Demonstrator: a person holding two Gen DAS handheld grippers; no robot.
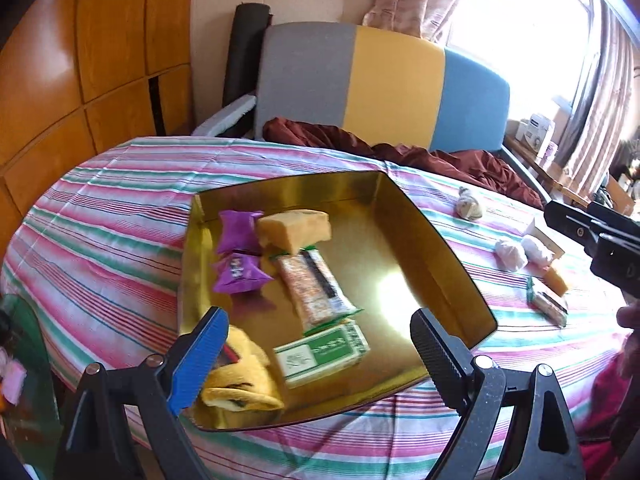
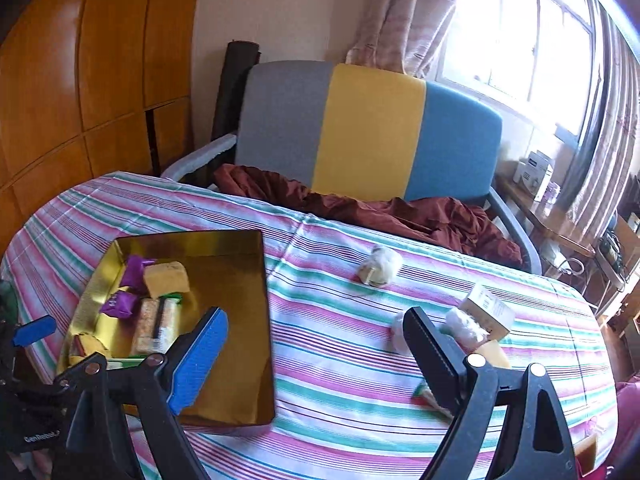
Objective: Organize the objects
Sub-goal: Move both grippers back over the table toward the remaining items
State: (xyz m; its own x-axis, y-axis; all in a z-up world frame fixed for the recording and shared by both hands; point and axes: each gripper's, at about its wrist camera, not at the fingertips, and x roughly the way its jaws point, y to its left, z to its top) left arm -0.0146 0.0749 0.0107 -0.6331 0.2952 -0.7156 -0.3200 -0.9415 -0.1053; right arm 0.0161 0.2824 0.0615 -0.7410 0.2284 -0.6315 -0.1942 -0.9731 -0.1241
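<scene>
A shallow gold tray (image 1: pixel 384 240) (image 2: pixel 236 280) lies on the striped tablecloth. In it are two purple packets (image 1: pixel 238 254), a yellow cake block (image 1: pixel 294 226), a long cereal bar (image 1: pixel 316 290), a green-and-white box (image 1: pixel 324 354) and a yellow cloth item (image 1: pixel 244 384). My left gripper (image 1: pixel 316 360) hovers open over the tray's near end, nothing between its fingers. My right gripper (image 2: pixel 314 356) is open and empty above the cloth, right of the tray. Loose on the table lie a round wrapped ball (image 2: pixel 380 266), two white wrapped lumps (image 2: pixel 464 326), a small carton (image 2: pixel 486 306), a yellow block (image 2: pixel 496 354) and a green-edged bar (image 2: pixel 426 394).
A grey, yellow and blue sofa (image 2: pixel 372 128) with a dark red blanket (image 2: pixel 380 212) stands behind the table. Wooden cabinets (image 1: pixel 80 60) fill the left wall. A window with curtains and a cluttered side shelf (image 2: pixel 536 176) are at the right. A hand (image 1: pixel 628 316) shows at the right edge.
</scene>
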